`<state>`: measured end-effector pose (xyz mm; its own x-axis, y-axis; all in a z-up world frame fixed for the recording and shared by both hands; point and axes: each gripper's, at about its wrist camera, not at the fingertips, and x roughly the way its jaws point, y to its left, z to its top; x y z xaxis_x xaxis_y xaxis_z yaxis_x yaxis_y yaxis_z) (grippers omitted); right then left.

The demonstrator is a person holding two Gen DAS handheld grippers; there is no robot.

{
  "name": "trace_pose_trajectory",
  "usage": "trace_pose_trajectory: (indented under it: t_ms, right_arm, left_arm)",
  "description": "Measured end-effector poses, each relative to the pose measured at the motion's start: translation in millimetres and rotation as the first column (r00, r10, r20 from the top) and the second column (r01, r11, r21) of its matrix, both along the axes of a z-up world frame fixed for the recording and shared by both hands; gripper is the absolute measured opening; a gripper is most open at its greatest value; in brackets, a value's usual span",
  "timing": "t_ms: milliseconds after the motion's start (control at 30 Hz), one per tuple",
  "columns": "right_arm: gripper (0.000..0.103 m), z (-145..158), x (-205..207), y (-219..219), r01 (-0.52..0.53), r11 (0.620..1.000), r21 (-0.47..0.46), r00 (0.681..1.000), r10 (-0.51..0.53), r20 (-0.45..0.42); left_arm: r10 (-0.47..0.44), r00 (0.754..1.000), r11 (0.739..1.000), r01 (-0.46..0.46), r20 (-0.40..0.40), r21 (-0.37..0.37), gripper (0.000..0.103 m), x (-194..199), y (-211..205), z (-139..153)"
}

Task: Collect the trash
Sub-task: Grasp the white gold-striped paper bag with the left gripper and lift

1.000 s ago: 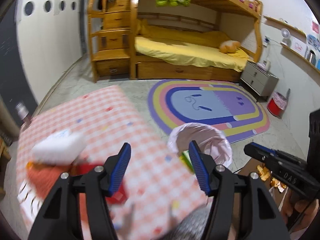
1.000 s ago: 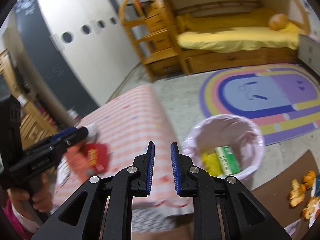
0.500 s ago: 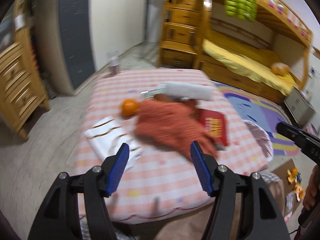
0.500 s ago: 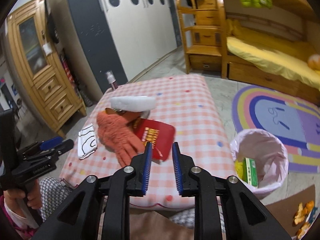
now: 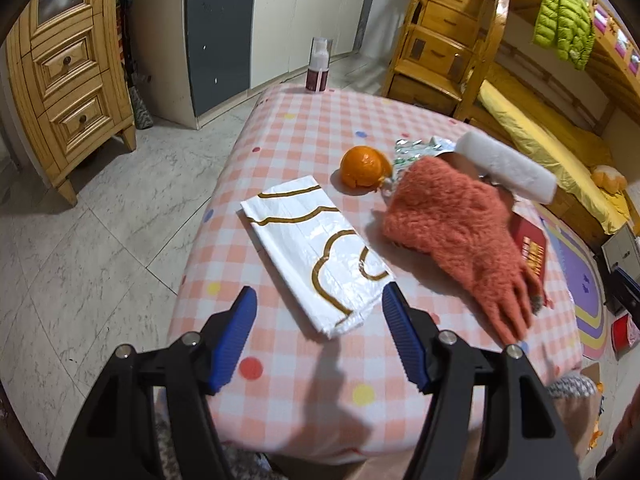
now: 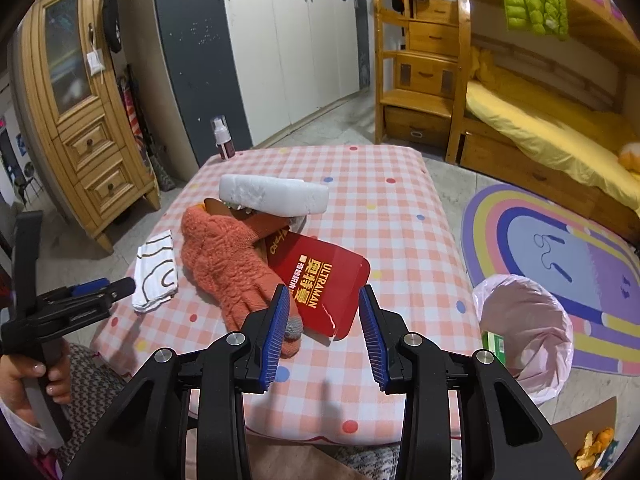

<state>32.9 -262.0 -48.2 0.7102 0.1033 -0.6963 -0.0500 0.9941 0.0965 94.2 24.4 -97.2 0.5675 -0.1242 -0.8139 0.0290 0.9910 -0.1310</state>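
On the pink checked table (image 5: 304, 128) lie a folded white plastic bag with brown lines (image 5: 316, 254), an orange peel (image 5: 365, 167), crumpled foil (image 5: 416, 150), a white foam block (image 5: 508, 168), an orange glove (image 5: 460, 232) and a red packet (image 6: 320, 280). My left gripper (image 5: 316, 334) is open, just before the white bag's near end. My right gripper (image 6: 324, 330) is open over the red packet's near edge and the glove's fingertips (image 6: 292, 330). The bin with a pink liner (image 6: 524, 320) stands right of the table.
A spray bottle (image 5: 319, 66) stands at the table's far corner. A wooden cabinet (image 5: 68, 76) is at the left, a bunk bed (image 6: 540, 120) and a rainbow rug (image 6: 560, 256) at the right. Orange peels (image 6: 596, 444) lie on cardboard on the floor.
Both grippers swung from the bin toward the table. The left one closed in on the white bag. The right gripper's jaws opened from nearly shut.
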Motion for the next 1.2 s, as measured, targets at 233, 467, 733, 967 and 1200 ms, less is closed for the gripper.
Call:
trace_pose_trajectory:
  t_ms: [233, 467, 733, 967, 1200]
  right_arm:
    - [0.038, -7, 8, -1, 0.001, 1.0, -0.002, 1.0, -0.001, -0.015]
    - [0.038, -12, 10, -4, 0.003, 1.0, 0.0, 1.0, -0.003, -0.028]
    - [0.038, -12, 9, -6, 0.004, 1.0, 0.005, 1.0, -0.003, -0.027]
    - [0.038, -12, 4, -3, -0.013, 1.0, 0.006, 1.0, 0.013, -0.022]
    - [0.049, -3, 10, 8, -0.057, 0.998, 0.007, 0.998, 0.057, 0.004]
  left_arm:
    - [0.038, 0.998, 0.999, -0.037, -0.04, 0.022, 0.082, 31, -20, -17]
    - [0.082, 0.994, 0.988, -0.07, -0.079, 0.136, 0.081, 56, -35, -32]
    - [0.057, 0.996, 0.984, -0.045, -0.063, 0.17, 0.044, 43, -32, -30]
    - [-0.055, 0.998, 0.998, 0.056, -0.023, 0.03, 0.005, 17, -4, -19]
    - [-0.159, 0.981, 0.984, 0.166, 0.113, -0.061, 0.004, -20, 0, 30]
